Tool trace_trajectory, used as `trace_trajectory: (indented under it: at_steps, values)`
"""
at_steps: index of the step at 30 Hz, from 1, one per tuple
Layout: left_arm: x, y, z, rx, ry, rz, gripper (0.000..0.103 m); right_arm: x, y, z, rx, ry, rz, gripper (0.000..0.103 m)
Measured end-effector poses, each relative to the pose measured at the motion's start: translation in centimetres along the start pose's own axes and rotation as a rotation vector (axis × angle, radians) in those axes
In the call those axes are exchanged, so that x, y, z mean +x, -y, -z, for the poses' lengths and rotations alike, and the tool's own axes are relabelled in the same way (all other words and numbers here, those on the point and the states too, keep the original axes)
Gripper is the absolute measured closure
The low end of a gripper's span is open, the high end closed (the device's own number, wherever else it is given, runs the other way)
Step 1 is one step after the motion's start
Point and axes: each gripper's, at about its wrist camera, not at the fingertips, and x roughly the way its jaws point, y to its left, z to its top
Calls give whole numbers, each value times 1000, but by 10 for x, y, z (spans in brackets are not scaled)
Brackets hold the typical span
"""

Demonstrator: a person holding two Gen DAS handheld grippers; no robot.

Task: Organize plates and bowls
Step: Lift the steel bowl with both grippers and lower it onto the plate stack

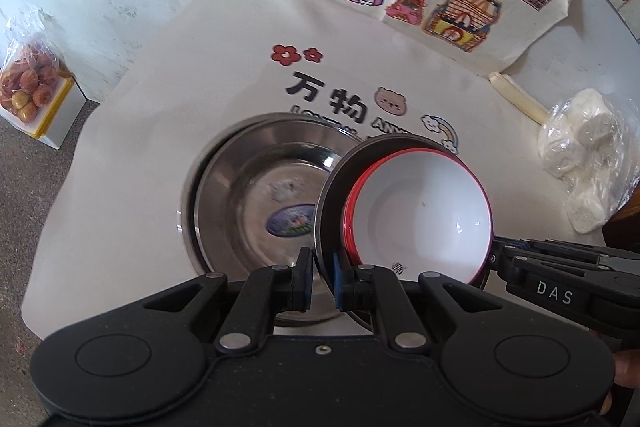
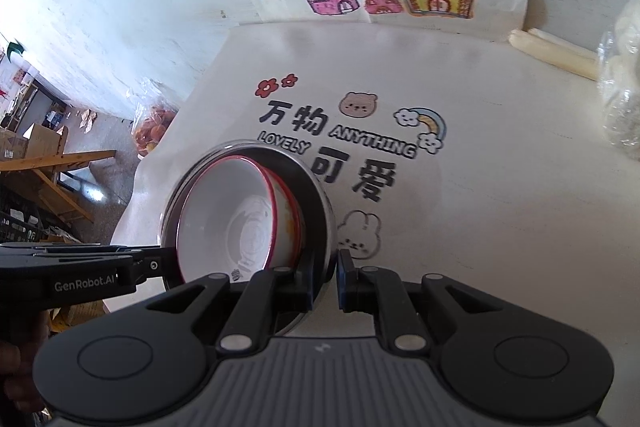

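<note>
- The left gripper [image 1: 322, 277] and the right gripper [image 2: 325, 281] each have their jaws clamped on opposite rims of a steel bowl [image 1: 332, 195].
- Red-rimmed white bowls [image 1: 420, 211] sit nested in it; the load hangs above a stack of steel plates [image 1: 248, 187] on the cloth-covered counter [image 1: 120, 187].
- Risk, I judge: thin rim grips could slip if the hands drift apart or tilt unevenly, dumping the inner bowls.
- Lowering off-centre could clip the plates' rim.
</note>
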Motion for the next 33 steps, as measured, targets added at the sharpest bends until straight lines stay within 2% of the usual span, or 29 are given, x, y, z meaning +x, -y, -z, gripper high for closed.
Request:
trace_trajectory:
  at_steps: [19,33]
  values:
    - [7,-50,-24,38,-33,-7,93,39,-38,-9,48,-12,3,90]
    - [16,-65,-32,69,-55,-11,93,56,-49,-7,90,-18,-1,90]
